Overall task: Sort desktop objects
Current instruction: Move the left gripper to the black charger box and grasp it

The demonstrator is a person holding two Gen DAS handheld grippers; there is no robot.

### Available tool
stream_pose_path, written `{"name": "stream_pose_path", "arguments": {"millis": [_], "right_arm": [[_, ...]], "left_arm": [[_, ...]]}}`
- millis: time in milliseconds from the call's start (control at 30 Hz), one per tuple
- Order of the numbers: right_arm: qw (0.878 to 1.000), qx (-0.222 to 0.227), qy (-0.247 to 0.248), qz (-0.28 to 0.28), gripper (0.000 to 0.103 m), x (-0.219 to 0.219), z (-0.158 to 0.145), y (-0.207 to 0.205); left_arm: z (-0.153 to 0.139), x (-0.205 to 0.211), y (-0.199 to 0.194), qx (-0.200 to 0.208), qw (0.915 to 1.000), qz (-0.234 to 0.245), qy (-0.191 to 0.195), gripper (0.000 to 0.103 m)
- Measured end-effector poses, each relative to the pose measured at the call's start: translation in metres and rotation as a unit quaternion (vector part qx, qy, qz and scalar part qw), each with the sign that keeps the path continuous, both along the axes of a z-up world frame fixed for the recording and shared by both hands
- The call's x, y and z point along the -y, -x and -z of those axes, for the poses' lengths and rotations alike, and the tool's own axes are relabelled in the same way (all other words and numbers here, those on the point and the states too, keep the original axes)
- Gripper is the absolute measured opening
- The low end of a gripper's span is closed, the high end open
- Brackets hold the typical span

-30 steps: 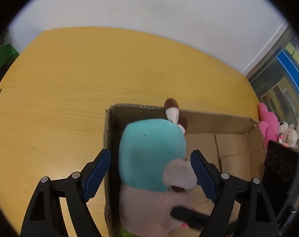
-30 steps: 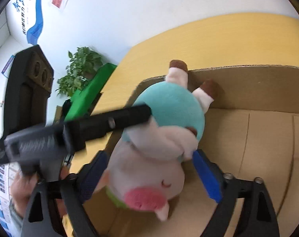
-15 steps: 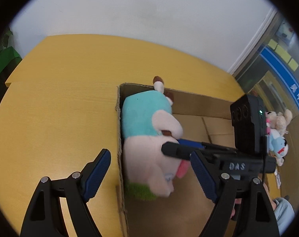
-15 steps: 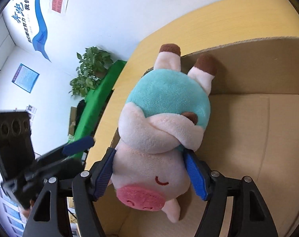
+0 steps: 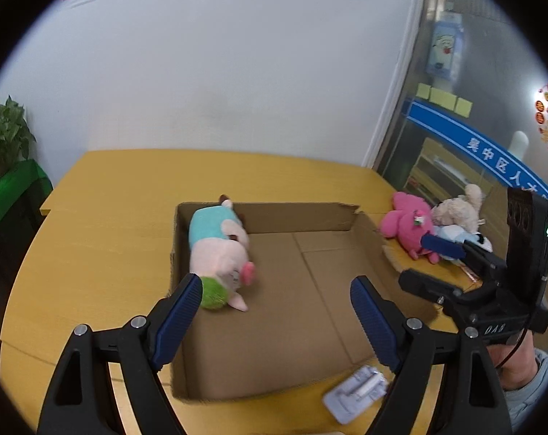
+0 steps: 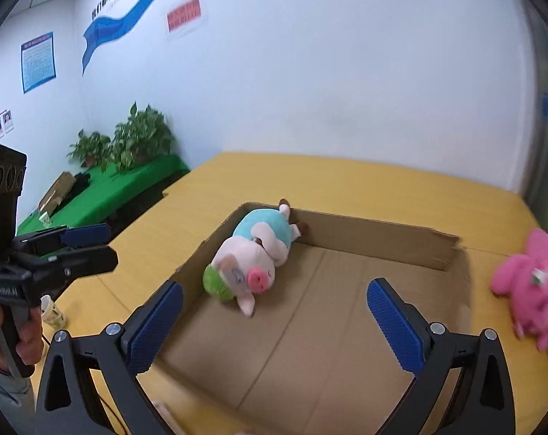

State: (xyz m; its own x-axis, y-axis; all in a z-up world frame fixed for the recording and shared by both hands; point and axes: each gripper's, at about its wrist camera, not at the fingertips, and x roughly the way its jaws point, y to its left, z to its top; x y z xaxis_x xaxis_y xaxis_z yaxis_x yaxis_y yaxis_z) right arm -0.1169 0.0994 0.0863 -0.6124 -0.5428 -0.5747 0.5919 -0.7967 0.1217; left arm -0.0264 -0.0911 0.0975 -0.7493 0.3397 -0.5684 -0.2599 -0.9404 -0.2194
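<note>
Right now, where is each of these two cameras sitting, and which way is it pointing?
Left wrist: sits on the left gripper, facing forward over the cardboard box toward the wall; its own open blue-padded fingers show, plus the right gripper at the right edge.
Right wrist: sits on the right gripper, facing the same box from farther right; its own open fingers show, plus the left gripper at the left edge.
Shared: the box, the plush pig inside it, the pink plush beside it, the yellow table.
</note>
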Motion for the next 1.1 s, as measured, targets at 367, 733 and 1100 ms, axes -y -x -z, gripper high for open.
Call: {"name": "stream_pose_path", "arguments": {"millis": [367, 733, 1100], "right_arm": [[0.996, -0.019, -0.023, 0.084, 0.103, -0.075, 0.001, -0.11], [0.994, -0.04, -0.028, 0.096, 0.103, -0.108, 0.009, -0.167], [0.995, -0.024, -0.036, 0.085, 0.103, -0.105, 0.022, -0.173]], "left_arm": [[0.005, -0.055, -0.092, -0.053, 0.9986, -0.007, 0.005, 0.087], [0.026, -0.068, -0.145, -0.039, 0.9992, 0.007, -0.007, 0.087], [0.053, -0.08, -0.145, -0.019, 0.9998, 0.005, 0.008, 0.087]]}}
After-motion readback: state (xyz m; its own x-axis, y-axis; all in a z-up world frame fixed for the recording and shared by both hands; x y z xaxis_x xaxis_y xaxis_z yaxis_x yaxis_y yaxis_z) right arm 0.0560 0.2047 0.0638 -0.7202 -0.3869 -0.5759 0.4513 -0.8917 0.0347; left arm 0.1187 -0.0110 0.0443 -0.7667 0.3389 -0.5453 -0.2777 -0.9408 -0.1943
